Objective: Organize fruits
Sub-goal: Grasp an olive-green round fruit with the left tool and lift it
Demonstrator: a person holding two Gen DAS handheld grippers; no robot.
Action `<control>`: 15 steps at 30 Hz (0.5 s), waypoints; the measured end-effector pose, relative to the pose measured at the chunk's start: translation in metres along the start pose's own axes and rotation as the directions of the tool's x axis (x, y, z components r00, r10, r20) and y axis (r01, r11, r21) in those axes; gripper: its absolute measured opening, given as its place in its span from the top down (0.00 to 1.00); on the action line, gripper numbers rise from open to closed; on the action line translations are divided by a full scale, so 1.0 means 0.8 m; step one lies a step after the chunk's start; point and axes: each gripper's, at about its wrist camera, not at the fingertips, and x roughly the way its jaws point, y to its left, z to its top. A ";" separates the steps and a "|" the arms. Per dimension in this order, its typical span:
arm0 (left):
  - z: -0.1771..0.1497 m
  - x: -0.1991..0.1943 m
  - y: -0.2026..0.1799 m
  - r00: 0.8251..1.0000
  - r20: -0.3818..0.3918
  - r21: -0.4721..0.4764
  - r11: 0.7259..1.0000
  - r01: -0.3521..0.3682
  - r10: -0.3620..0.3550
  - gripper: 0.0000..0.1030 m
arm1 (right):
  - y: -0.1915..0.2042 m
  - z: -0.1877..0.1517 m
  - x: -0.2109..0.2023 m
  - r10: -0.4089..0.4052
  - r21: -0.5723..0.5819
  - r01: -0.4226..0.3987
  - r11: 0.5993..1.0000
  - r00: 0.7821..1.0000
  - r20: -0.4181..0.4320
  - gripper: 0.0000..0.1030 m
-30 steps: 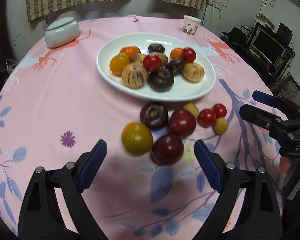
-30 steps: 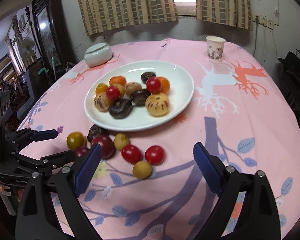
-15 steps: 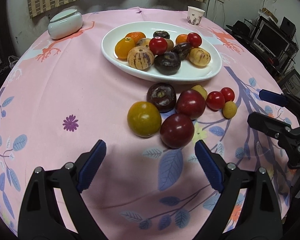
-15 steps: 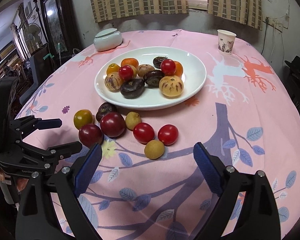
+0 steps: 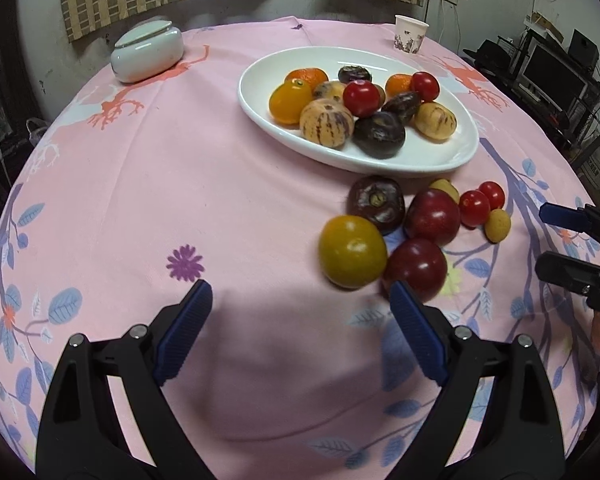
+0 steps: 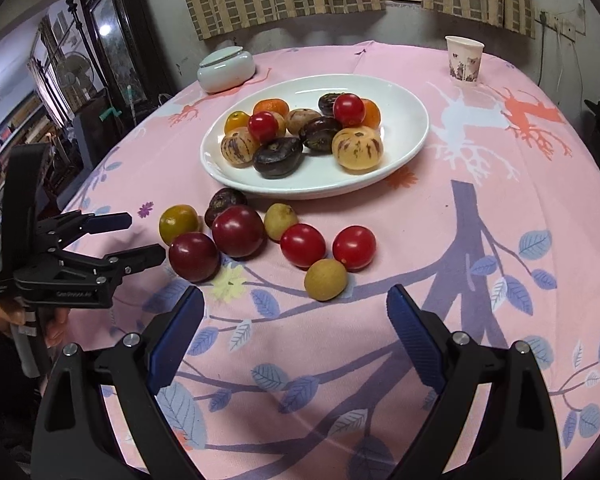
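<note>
A white oval plate (image 5: pixel 440 160) (image 6: pixel 404 136) holds several fruits: oranges, striped melons, dark purple fruits, red tomatoes. In front of it, loose on the pink cloth, lie a yellow-green fruit (image 5: pixel 352 252) (image 6: pixel 178 223), two dark red plums (image 5: pixel 416 266) (image 6: pixel 194 257), a dark purple fruit (image 5: pixel 376 204), two red tomatoes (image 6: pixel 302 245) and two small tan fruits (image 6: pixel 325 279). My left gripper (image 5: pixel 300 312) (image 6: pixel 140 236) is open just short of the yellow-green fruit, with nothing between its fingers. Nearer the table's edge my right gripper (image 6: pixel 296 312) (image 5: pixel 540 236) stands open, before a tan fruit.
A pale lidded jar (image 5: pixel 148 54) (image 6: pixel 226 66) stands at the back left of the round table, a paper cup (image 5: pixel 410 34) (image 6: pixel 464 60) at the back right. Dark furniture and shelves surround the table. A hand (image 6: pixel 4 312) grips the left tool.
The left gripper has drifted left and a little lower, so the loose fruits now lie to the right of its fingers. The right view has tilted down and closer to the fruits.
</note>
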 end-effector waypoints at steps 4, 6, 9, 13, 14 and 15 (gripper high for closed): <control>0.008 -0.002 0.004 1.000 0.017 0.002 1.000 0.023 -0.023 0.11 | -0.007 -0.002 0.008 0.033 0.029 -0.032 0.999 0.999 -0.017 0.10; 0.012 0.000 0.007 0.999 0.004 -0.018 0.999 0.047 -0.047 0.11 | -0.011 -0.003 0.012 0.048 0.042 -0.047 0.998 0.998 -0.029 0.10; 0.018 0.010 0.007 0.995 -0.025 -0.057 0.994 0.099 -0.100 0.11 | -0.015 -0.002 0.014 0.059 0.054 -0.057 0.997 0.998 -0.037 0.10; 0.027 0.019 0.008 0.997 -0.017 -0.083 0.994 0.067 -0.069 0.14 | -0.014 -0.002 0.009 0.090 0.057 -0.088 0.994 0.996 -0.029 0.10; 0.028 0.022 0.008 0.998 -0.018 -0.085 0.994 0.065 -0.067 0.18 | -0.012 -0.003 0.008 0.095 0.052 -0.094 0.994 0.995 -0.030 0.10; 0.029 0.024 0.009 0.997 -0.013 -0.086 0.994 0.070 -0.072 0.18 | -0.010 -0.003 0.008 0.095 0.045 -0.094 0.995 0.995 -0.031 0.10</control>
